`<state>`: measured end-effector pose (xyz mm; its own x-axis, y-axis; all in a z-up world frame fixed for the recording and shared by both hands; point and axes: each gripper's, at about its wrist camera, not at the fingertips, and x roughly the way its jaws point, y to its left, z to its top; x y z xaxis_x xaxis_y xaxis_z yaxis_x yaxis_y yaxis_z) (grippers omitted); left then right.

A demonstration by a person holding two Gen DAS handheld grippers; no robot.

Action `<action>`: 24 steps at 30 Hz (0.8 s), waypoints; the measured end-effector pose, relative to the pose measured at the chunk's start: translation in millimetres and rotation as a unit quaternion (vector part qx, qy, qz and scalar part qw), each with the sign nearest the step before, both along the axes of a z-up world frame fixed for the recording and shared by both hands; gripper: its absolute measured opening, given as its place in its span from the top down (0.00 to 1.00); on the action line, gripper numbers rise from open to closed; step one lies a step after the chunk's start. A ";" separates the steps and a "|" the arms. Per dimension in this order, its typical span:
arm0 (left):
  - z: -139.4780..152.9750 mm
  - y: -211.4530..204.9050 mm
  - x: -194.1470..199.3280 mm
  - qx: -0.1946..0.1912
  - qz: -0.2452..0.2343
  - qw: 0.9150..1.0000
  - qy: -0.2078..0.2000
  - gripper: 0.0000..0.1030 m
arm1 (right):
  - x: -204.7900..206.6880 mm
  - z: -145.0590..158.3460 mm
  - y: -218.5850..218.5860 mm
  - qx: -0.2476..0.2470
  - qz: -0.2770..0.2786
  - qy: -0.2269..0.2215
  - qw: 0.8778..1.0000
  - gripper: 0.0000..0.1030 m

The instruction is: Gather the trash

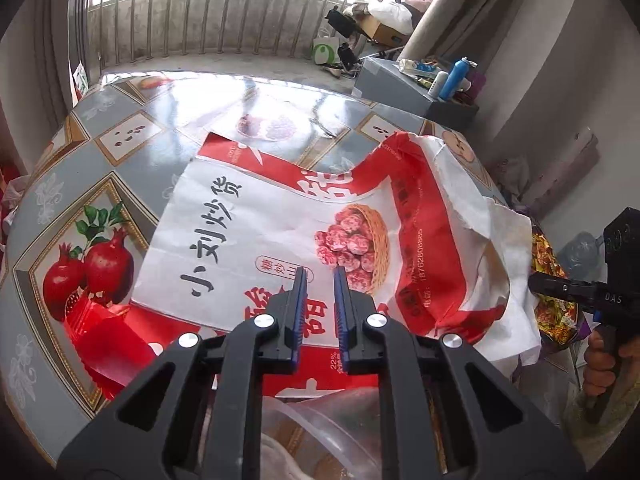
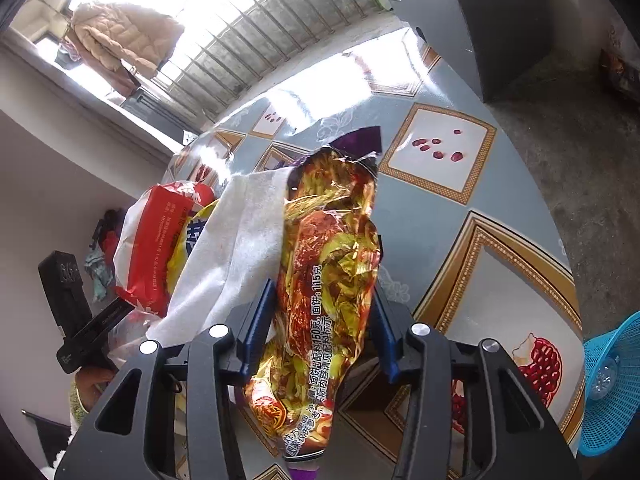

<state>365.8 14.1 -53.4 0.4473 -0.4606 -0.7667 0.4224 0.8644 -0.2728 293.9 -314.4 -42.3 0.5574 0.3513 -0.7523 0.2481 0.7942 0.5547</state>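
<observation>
A big white-and-red paper snack bag (image 1: 280, 220) lies on the round table, its torn mouth raised at the right. My left gripper (image 1: 320, 276) hovers over its middle with the jaws a small gap apart and nothing between them. My right gripper (image 2: 324, 280) is shut on a crinkled gold foil wrapper (image 2: 332, 248), held upright over the table beside the bag's white edge (image 2: 240, 236). That wrapper (image 1: 554, 300) and the right gripper's body (image 1: 576, 292) show at the right edge of the left wrist view.
A red plastic wrapper (image 1: 104, 340) lies at the bag's left, on the table's (image 1: 60, 184) pomegranate-print cloth. A clear plastic container (image 1: 320, 436) sits under my left gripper. A blue mesh basket (image 2: 612, 392) stands off the table's right edge. A grey cabinet (image 1: 396, 84) with bottles stands behind.
</observation>
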 end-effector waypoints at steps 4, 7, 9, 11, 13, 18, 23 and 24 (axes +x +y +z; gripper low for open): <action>-1.6 -12.2 -17.4 0.003 -0.025 1.000 0.012 0.90 | -6.3 -0.6 7.9 0.004 0.012 0.002 1.000 0.68; -2.4 -19.8 -35.6 0.009 -0.047 0.999 0.012 0.90 | -16.5 2.3 13.0 0.000 0.020 0.001 1.000 0.72; -2.9 -22.6 -48.8 0.007 -0.058 0.998 0.013 0.90 | -24.4 3.9 15.9 -0.001 0.027 0.002 1.000 0.74; -3.8 -21.2 -65.8 0.008 -0.067 0.998 0.019 0.90 | -36.9 4.3 16.1 0.001 0.030 0.004 1.000 0.74; -3.9 -22.4 -81.7 0.008 -0.076 0.997 0.024 0.90 | -50.1 5.5 19.2 0.002 0.032 0.006 0.999 0.75; -4.9 -19.5 -122.9 0.005 -0.087 0.995 0.039 0.90 | -90.6 9.1 26.0 0.002 0.028 0.011 1.000 0.75; -6.4 -11.8 -151.9 -0.002 -0.086 0.995 0.048 0.90 | -128.0 10.6 34.5 -0.006 0.017 0.007 1.000 0.74; -5.6 -10.1 -153.1 -0.001 -0.080 0.996 0.045 0.89 | -132.0 11.2 34.9 -0.014 0.017 0.004 1.000 0.73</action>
